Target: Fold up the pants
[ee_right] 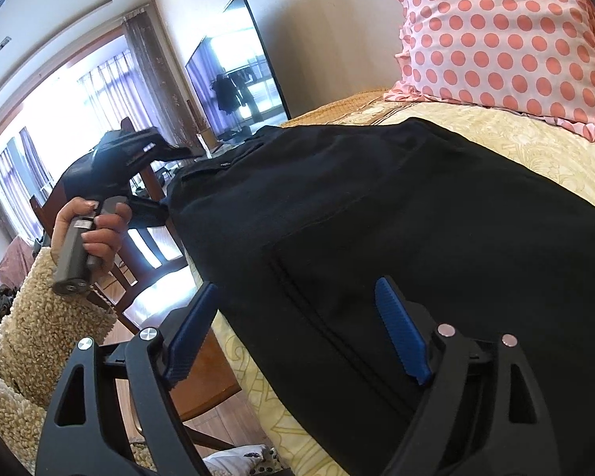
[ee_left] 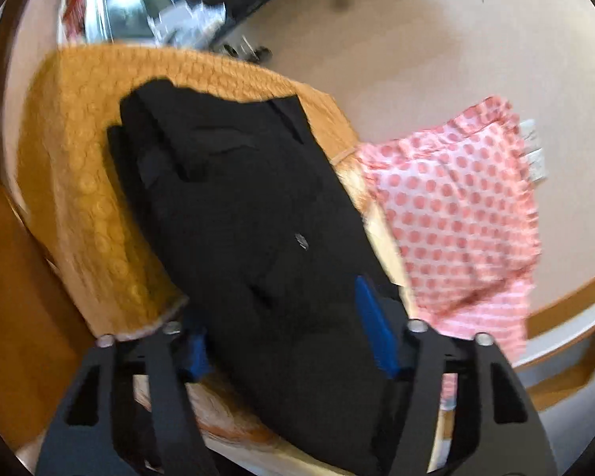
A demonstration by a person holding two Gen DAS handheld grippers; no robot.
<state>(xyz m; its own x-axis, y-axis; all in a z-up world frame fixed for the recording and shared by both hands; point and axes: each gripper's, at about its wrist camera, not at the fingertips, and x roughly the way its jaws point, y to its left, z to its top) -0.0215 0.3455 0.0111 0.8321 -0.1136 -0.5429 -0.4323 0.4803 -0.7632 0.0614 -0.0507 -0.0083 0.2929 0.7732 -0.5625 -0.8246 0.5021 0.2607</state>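
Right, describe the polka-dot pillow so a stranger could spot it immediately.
Start at the yellow patterned bedspread that covers the bed. At its far end, past the black pants lying across it, the pillow leans against the wall. It is the only pink-and-white thing there, covered in salmon dots, with a frilled edge.

Black pants (ee_left: 250, 214) lie folded into a long, thick bundle on the yellow patterned bed cover (ee_right: 515, 139). A small metal button shows on the top layer. A stitched pocket seam runs across the near end.
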